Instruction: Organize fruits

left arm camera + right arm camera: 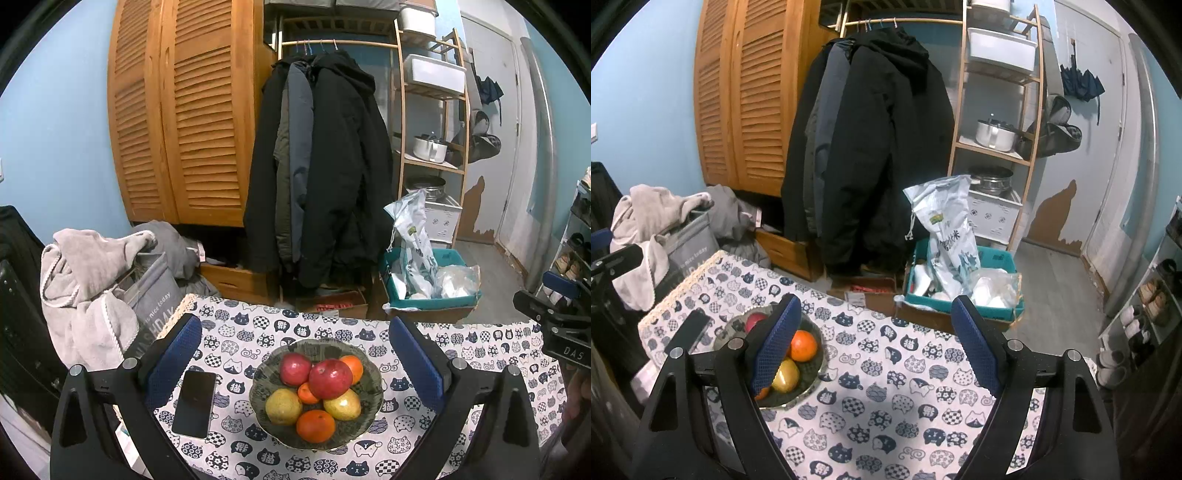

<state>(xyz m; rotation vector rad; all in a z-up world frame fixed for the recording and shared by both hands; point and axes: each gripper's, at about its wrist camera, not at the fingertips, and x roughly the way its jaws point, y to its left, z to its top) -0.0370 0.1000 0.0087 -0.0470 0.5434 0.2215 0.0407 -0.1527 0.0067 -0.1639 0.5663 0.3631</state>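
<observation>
A patterned bowl [373, 395] sits on the cat-print tablecloth [480, 387]. It holds two red apples [330, 378], two yellow pears [283, 406] and three oranges [316, 425]. My left gripper [295, 354] is open and empty, its blue pads either side of the bowl and above it. My right gripper [877, 332] is open and empty over bare cloth, to the right of the bowl [812, 376]. Its left finger hides part of the fruit; an orange [803, 345] and a pear [786, 374] show.
A black phone [194, 402] lies left of the bowl. A laundry basket with grey clothes [96, 295] stands off the table's left corner. Beyond the far edge are hanging coats [317, 166], a teal box with bags [428, 280] and a shelf unit [432, 110].
</observation>
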